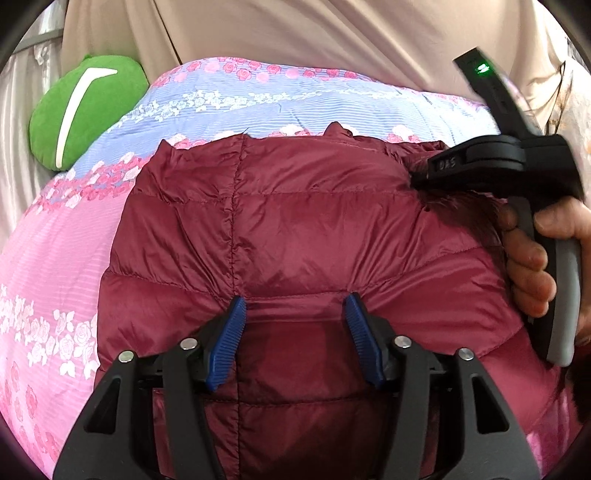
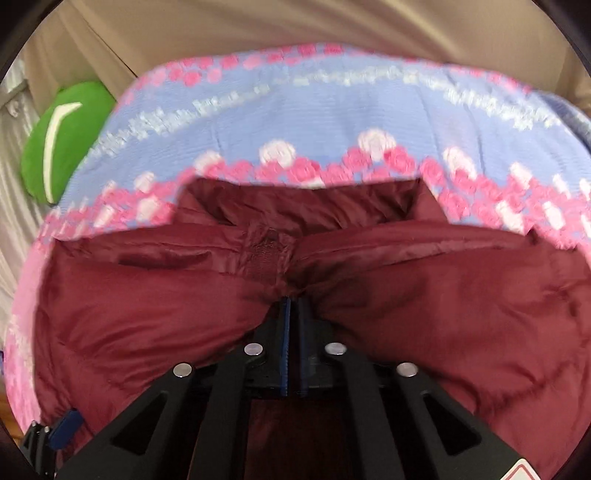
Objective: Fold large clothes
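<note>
Closest in the left wrist view, the left claw [image 1: 293, 308] stands wide, its blue ribbed pads [image 1: 229, 343] pressed down into the maroon puffer jacket [image 1: 295, 221] with a flat band of fabric stretched between them but nothing pinched. The jacket lies spread over the bed, quilted side up, its stitched seams running across and one long seam down the middle. Off to the right of that view the right claw [image 1: 417, 181] reaches in from the side, a bare hand [image 1: 532, 266] wrapped around its grey handle, and its tip bites into the jacket's far right edge, where the fabric puckers — a green light glows on the black stalk above it. In the right wrist view that claw [image 2: 291, 306] shows narrow, its pads brought together on a gathered fold of the maroon jacket [image 2: 147, 314], with the cloth bunching up on both sides and the collar lying open just beyond. Under the jacket is the floral bedspread [image 1: 258, 103] — pink bands nearer, pale blue with rose rows farther off. At the far left, beside the bedspread's edge, sits a green cushion [image 1: 88, 107] with a white stripe, and behind everything hangs a beige cloth [image 1: 332, 33].
</note>
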{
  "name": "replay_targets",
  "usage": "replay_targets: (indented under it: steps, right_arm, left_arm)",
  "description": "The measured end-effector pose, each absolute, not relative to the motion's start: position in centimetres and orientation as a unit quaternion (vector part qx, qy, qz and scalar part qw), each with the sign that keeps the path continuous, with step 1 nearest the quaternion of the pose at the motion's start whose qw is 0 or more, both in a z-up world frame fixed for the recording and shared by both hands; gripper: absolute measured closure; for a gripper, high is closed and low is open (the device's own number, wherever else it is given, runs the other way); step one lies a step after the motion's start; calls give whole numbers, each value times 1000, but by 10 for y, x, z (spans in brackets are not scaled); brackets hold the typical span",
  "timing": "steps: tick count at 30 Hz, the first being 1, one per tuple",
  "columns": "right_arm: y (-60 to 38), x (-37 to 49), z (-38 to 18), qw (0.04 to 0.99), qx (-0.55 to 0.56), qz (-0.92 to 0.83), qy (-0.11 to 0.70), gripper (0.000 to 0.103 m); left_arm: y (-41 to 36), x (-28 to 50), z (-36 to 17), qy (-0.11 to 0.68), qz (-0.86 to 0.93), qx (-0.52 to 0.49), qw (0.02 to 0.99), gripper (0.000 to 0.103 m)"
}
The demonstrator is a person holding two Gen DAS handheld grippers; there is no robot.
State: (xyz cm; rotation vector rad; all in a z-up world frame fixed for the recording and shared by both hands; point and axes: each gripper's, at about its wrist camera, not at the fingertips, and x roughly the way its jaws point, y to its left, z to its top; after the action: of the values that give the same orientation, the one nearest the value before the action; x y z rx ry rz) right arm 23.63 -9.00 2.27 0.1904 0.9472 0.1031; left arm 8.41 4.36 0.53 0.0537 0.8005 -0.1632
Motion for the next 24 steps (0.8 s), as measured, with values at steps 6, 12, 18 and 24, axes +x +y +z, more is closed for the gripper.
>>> replay_targets:
  steps: [6,12,18,24]
  right_arm:
    - [-80,230,21,878,81,68,467,96]
    - [-84,236,15,868,99,68,482,98]
    - [-104,193,39,877,136,92,452,96]
    - [-101,195,13,861,131,91,484,99]
  left_arm:
    - [47,78,12,392,-88,16,915,42]
    - [50,73,16,395,-80,14,915,37]
    - [109,61,48,365,-60,-61,927,20]
    - [138,74,44,381,-13,-82,921,20]
